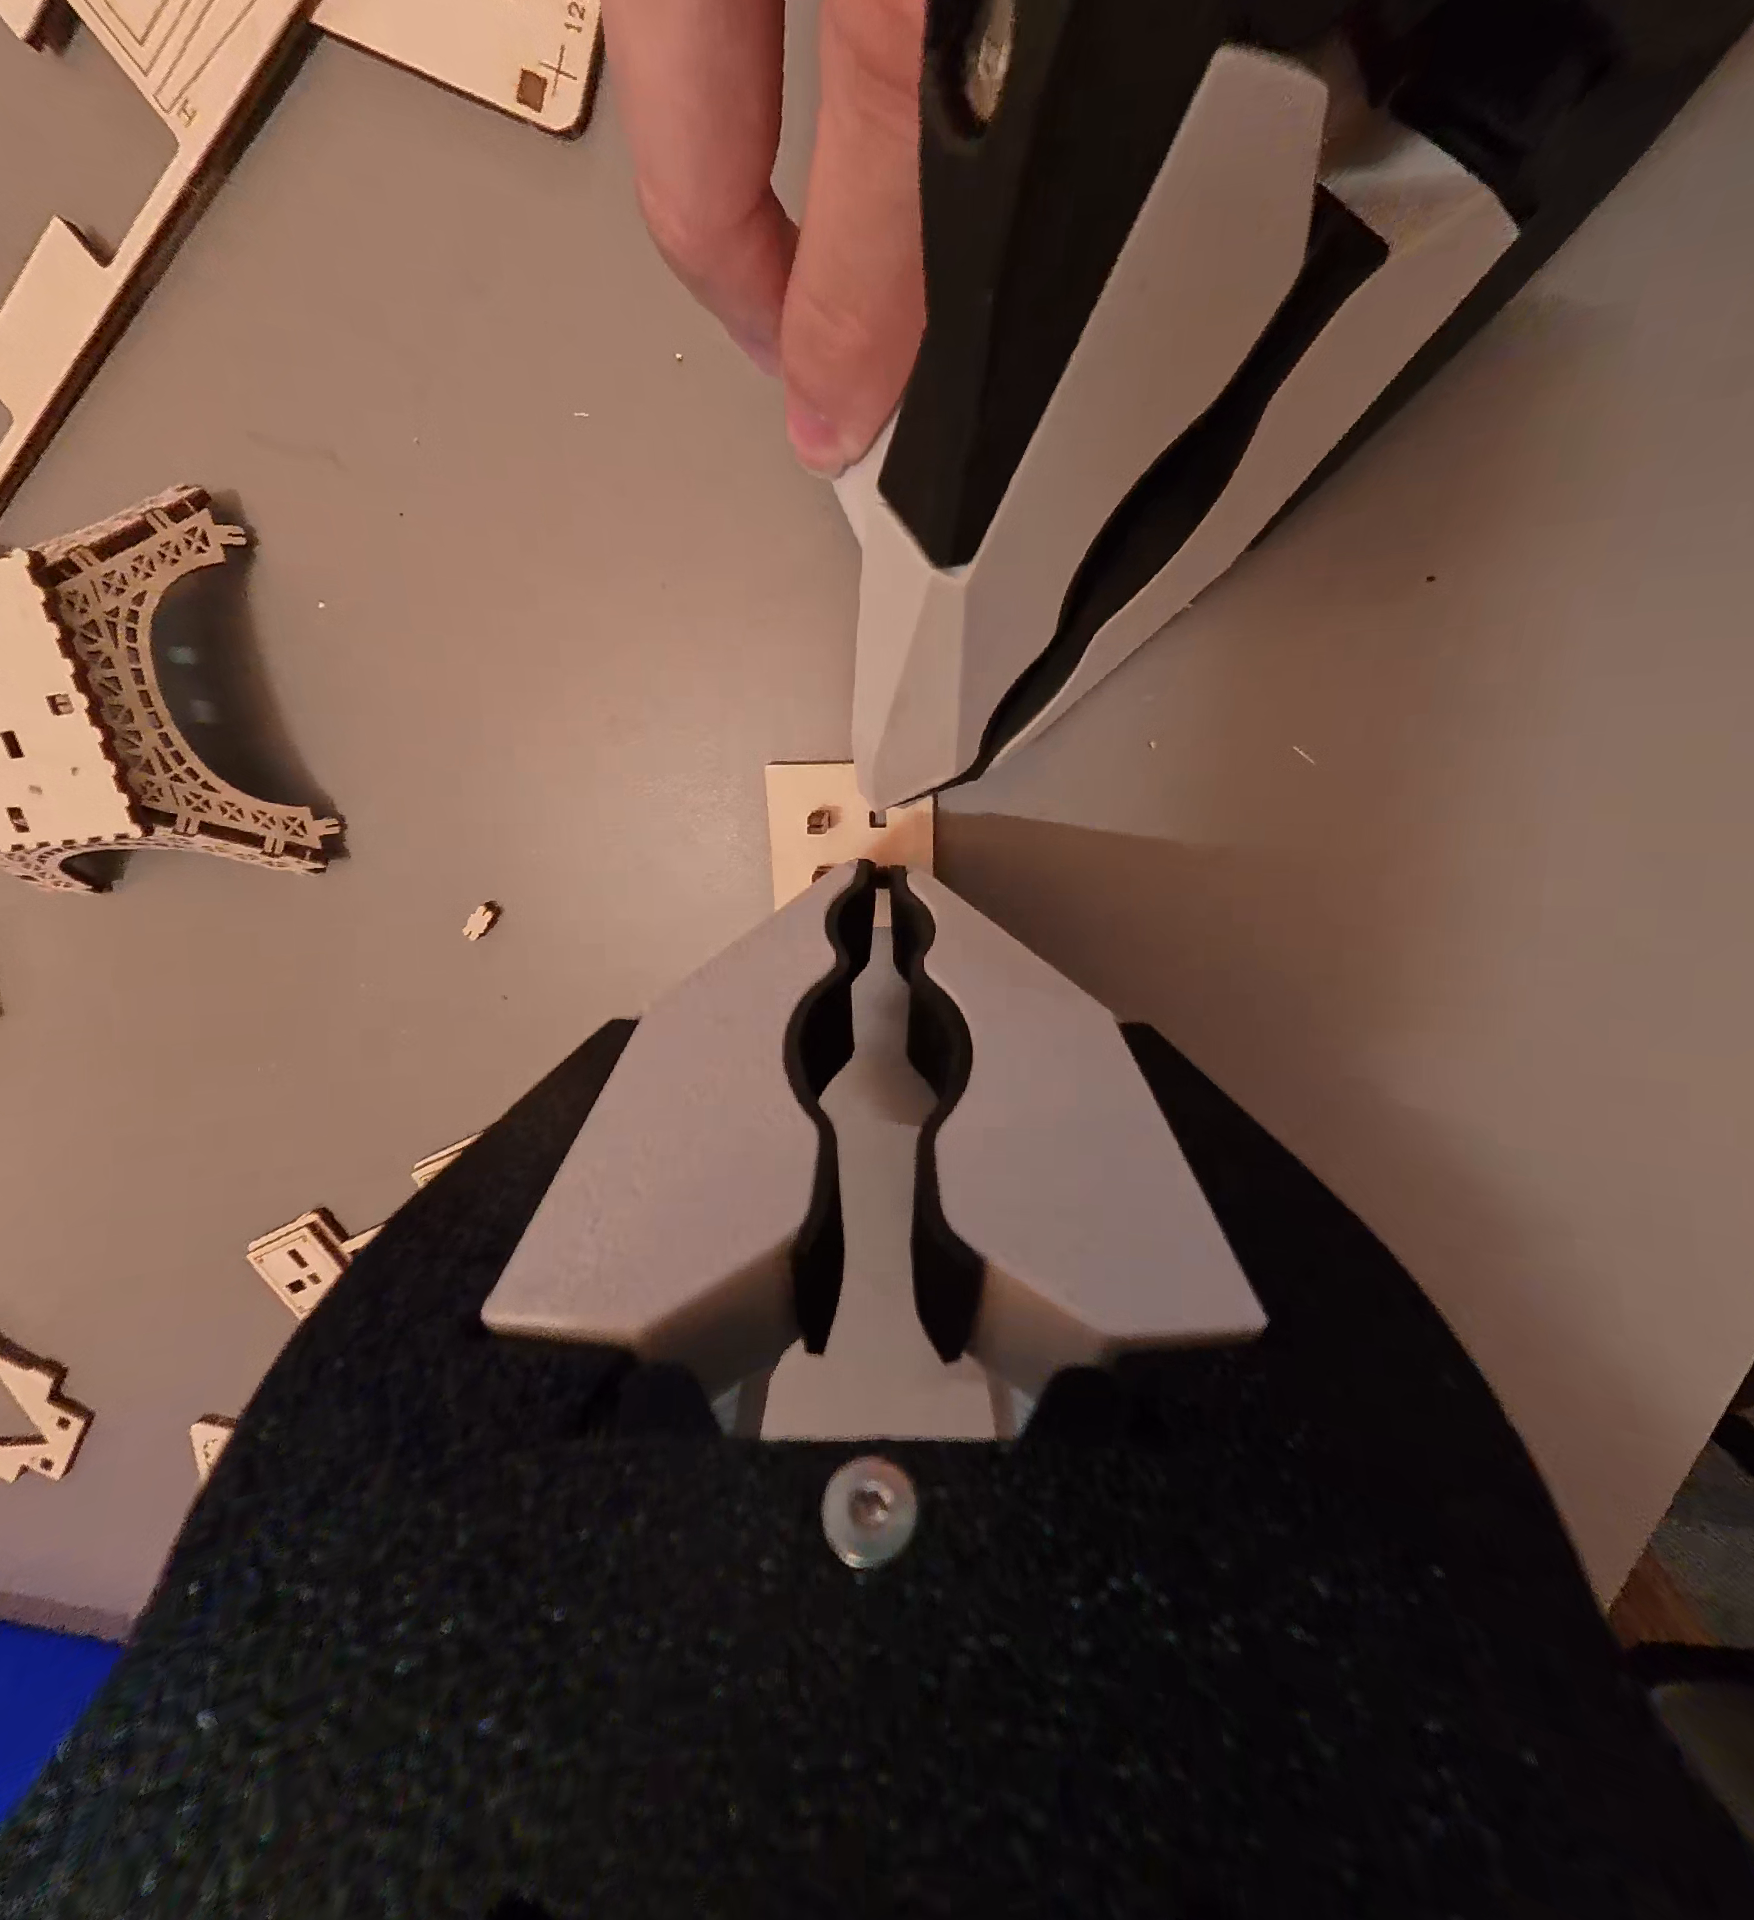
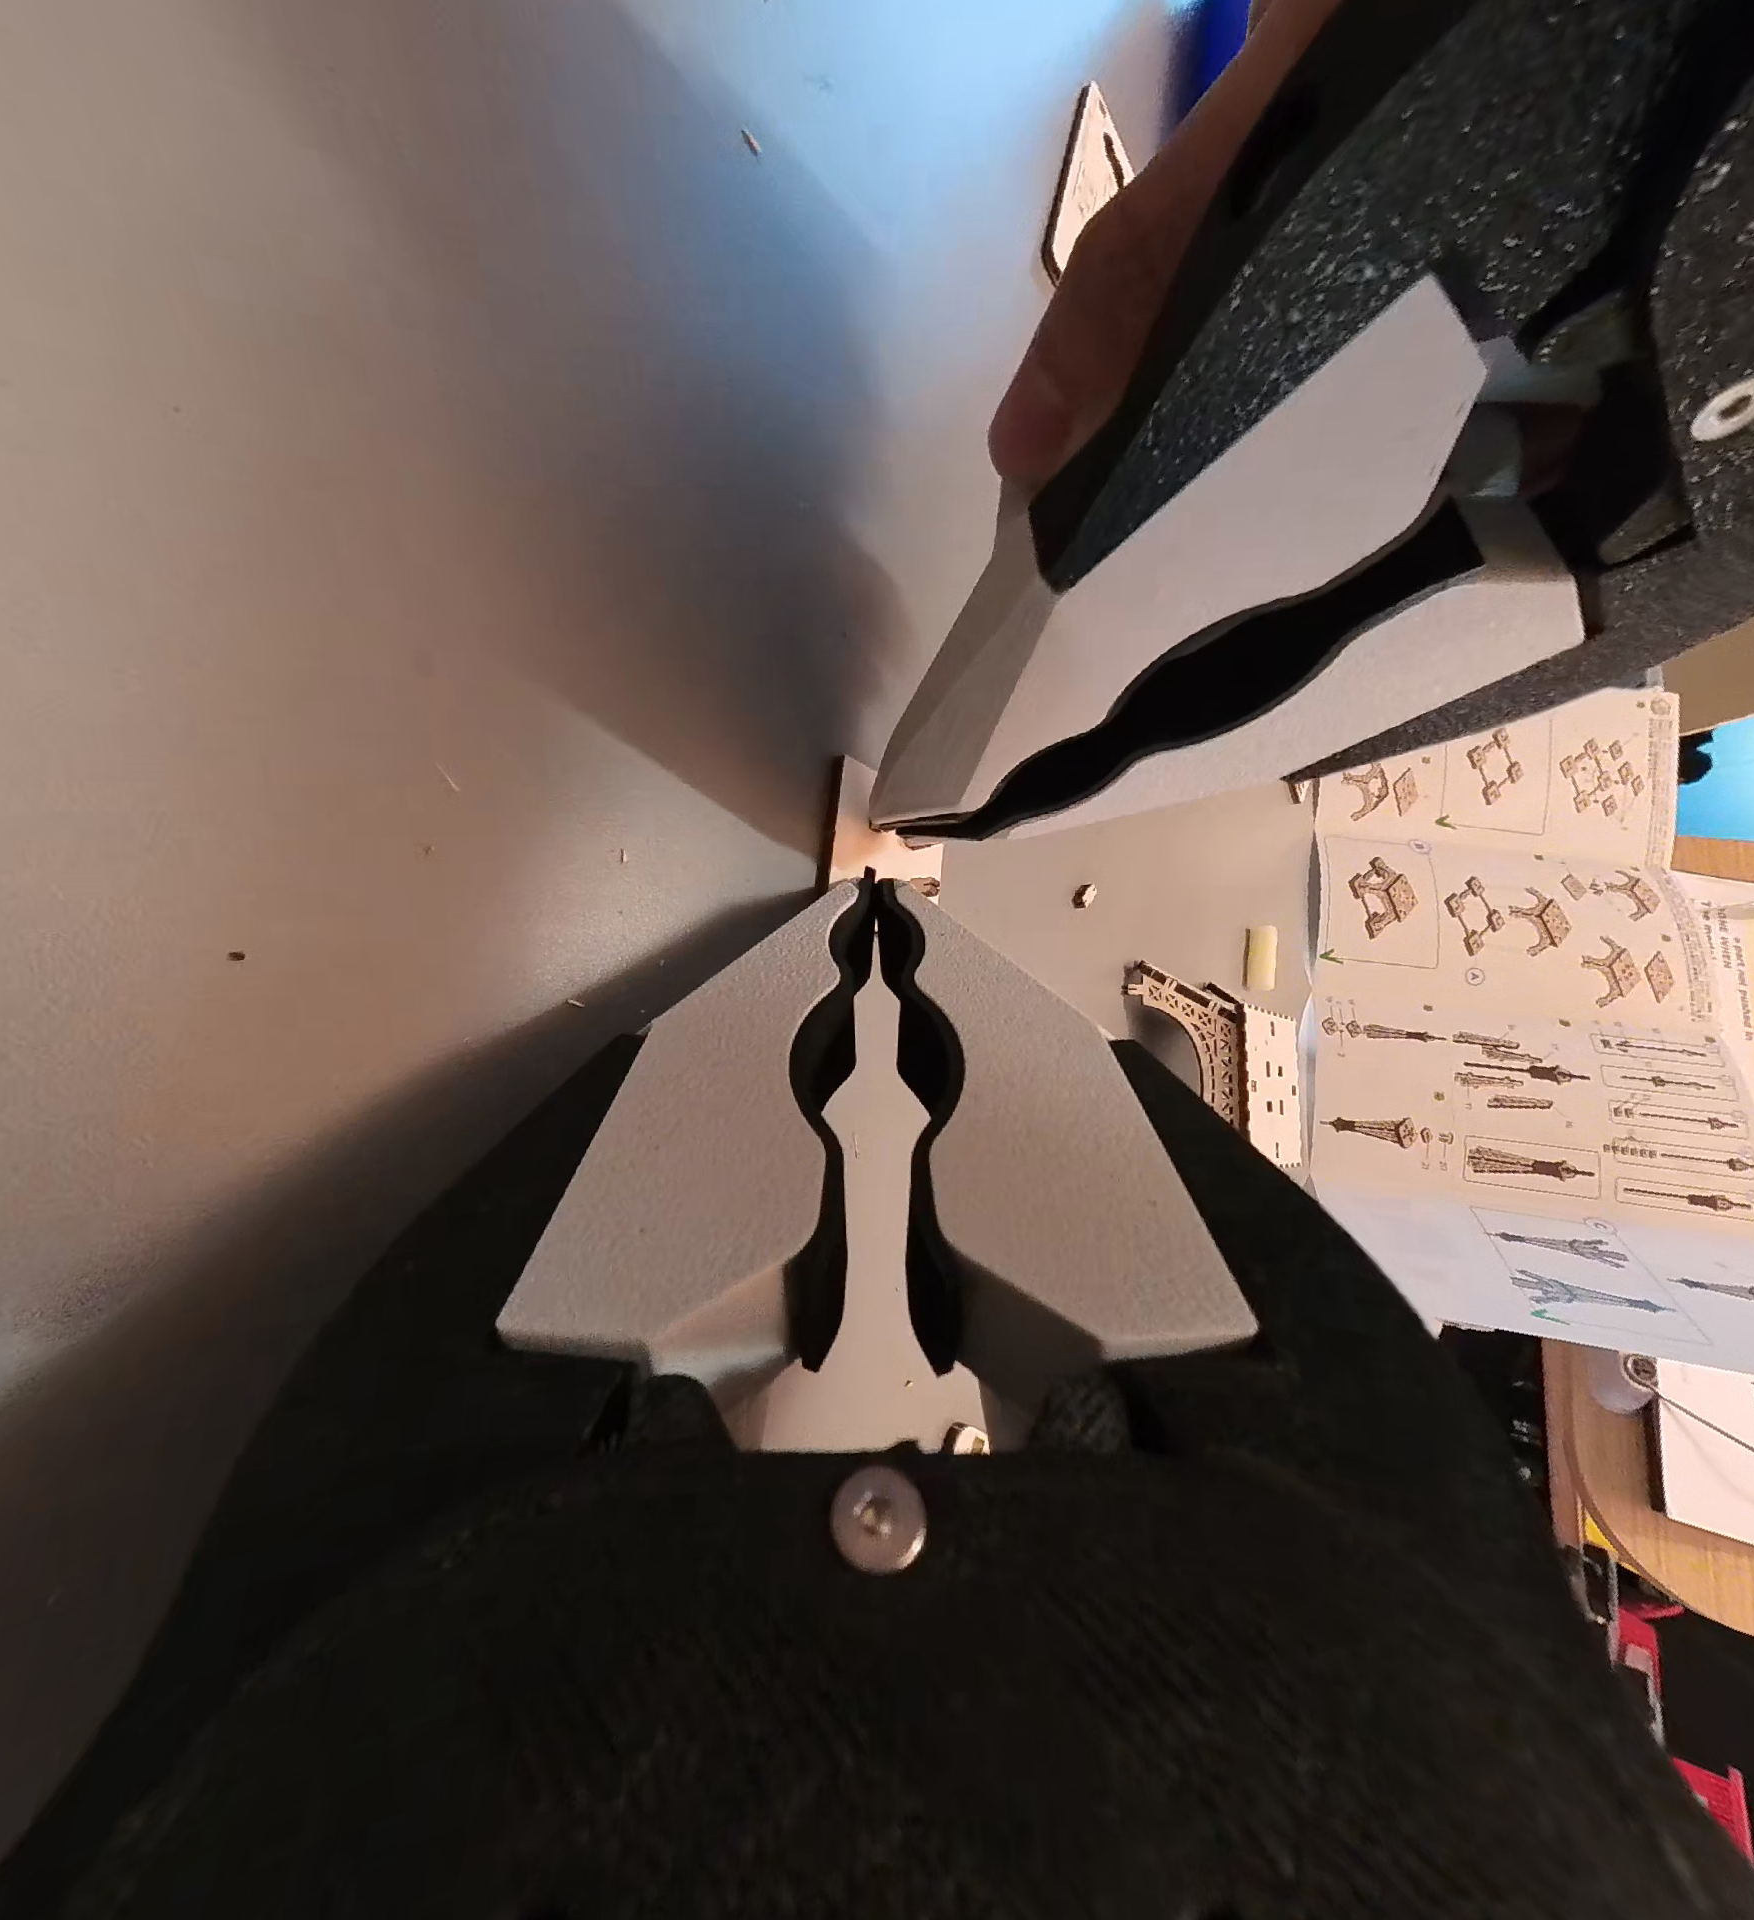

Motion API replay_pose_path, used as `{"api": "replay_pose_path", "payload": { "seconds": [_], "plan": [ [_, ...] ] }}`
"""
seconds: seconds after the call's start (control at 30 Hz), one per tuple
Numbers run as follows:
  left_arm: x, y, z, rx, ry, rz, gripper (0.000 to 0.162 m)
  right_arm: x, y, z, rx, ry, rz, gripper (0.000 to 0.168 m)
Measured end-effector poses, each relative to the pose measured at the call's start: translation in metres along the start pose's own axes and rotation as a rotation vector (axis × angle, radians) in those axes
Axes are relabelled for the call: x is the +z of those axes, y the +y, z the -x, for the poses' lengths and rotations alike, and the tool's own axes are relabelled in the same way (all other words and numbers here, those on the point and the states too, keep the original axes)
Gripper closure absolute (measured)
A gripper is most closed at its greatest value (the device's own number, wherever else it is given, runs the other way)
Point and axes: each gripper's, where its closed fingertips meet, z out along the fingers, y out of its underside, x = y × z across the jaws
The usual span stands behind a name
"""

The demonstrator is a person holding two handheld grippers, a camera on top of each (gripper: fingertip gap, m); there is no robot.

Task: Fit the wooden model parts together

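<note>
In the left wrist view, your left gripper [image 1: 881, 871] has its jaws drawn narrow, and they look pinched on the near edge of the small wooden plate [image 1: 819, 826]. That plate lies flat on the grey counter [image 1: 499, 520], well to the right of the arched tower base [image 1: 114, 707]. Your right gripper [image 1: 904, 802] comes down on the plate's far edge, jaws nearly together on something too small to make out.

In the right wrist view, the right gripper [image 2: 874, 883] again shows its jaws almost closed at the plate [image 2: 878, 847]; whether they pinch the wood I cannot tell. The tower base [image 2: 1200, 1049] stands to the right of the plate, with the instruction sheet [image 2: 1538, 1039] beyond it.

Expect the plate to be light, thin and stiff, with slots that could snap. Hold it by the solid edges and press gently.
</note>
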Motion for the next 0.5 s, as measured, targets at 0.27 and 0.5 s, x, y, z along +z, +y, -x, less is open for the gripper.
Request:
{"api": "replay_pose_path", "payload": {
  "seconds": [0.27,0.5],
  "plan": [
    [0.0002,0.0003,-0.0003,0.020,0.049,0.038,0.161,0.0007,-0.0014,-0.0006,0.002,0.000,-0.004,0.168],
    [0.0003,0.0004,-0.0001,0.005,0.069,0.046,0.161,0.0026,-0.0011,-0.0019,-0.004,0.002,-0.001,0.168]
  ]
}}
